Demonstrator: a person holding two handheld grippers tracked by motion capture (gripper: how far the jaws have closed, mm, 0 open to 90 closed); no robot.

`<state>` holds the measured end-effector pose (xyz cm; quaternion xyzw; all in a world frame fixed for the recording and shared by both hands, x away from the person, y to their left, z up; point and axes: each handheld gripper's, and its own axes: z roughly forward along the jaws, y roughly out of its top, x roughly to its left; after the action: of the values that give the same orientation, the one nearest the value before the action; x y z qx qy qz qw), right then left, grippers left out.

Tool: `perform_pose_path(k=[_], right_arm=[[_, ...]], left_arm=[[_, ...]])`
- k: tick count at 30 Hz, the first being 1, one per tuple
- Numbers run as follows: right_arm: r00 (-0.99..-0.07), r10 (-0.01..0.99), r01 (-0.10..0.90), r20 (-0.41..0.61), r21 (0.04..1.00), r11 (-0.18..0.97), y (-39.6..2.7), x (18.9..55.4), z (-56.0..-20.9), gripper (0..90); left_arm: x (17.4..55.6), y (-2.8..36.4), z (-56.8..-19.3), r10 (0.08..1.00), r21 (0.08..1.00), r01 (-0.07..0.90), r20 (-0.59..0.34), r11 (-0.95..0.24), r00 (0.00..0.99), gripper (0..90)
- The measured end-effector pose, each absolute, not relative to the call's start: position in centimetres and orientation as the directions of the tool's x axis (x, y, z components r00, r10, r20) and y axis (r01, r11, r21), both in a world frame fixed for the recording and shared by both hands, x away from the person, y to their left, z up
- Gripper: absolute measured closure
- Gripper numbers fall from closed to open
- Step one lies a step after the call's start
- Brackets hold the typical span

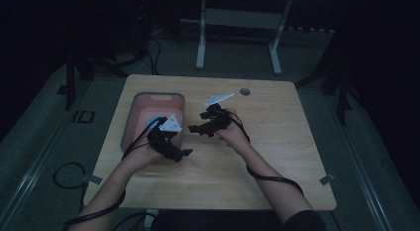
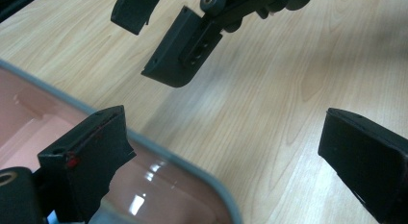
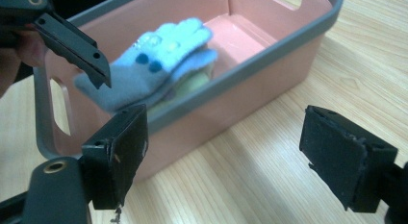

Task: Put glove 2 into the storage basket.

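A pink bin (image 1: 128,123) with a grey rim (image 3: 250,70) stands on the left half of the wooden table (image 1: 277,156). Inside it a light blue glove (image 3: 144,72) lies on something yellowish (image 3: 190,84). My left gripper (image 1: 181,155) hovers by the bin's near right corner (image 2: 192,171); its jaws are wide apart with bare wood between them (image 2: 226,156). My right gripper (image 1: 198,123) is just right of the bin, pointing at its side wall, open (image 3: 231,156) and empty. The two grippers face each other a short way apart; the right gripper's fingers (image 2: 180,53) hang above the tabletop.
A round cable hole (image 1: 245,91) sits near the table's far edge. Behind the table stands a white metal frame (image 1: 237,23). Black cables (image 1: 69,174) trail off the front edge and onto the grey floor. Bare wood lies to the right and front.
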<state>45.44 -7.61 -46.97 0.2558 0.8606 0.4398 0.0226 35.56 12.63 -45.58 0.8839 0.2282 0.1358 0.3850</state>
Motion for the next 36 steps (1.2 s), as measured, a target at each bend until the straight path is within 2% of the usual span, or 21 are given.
perform_pose_path(k=[18,36], right_arm=[[-0.859,0.484,0.420,0.165,0.768,0.484,-11.2,44.5,-48.1,17.2],[-0.846,0.500,0.453,0.186,0.746,0.489,-14.2,43.1,-51.5,17.3]], left_arm=[[34.7,9.6,-46.8,0.427,0.754,0.258,0.032,-0.603,0.904,3.4],[33.3,6.4,-49.1,0.362,0.739,0.227,0.026,-0.634,0.932,3.4]])
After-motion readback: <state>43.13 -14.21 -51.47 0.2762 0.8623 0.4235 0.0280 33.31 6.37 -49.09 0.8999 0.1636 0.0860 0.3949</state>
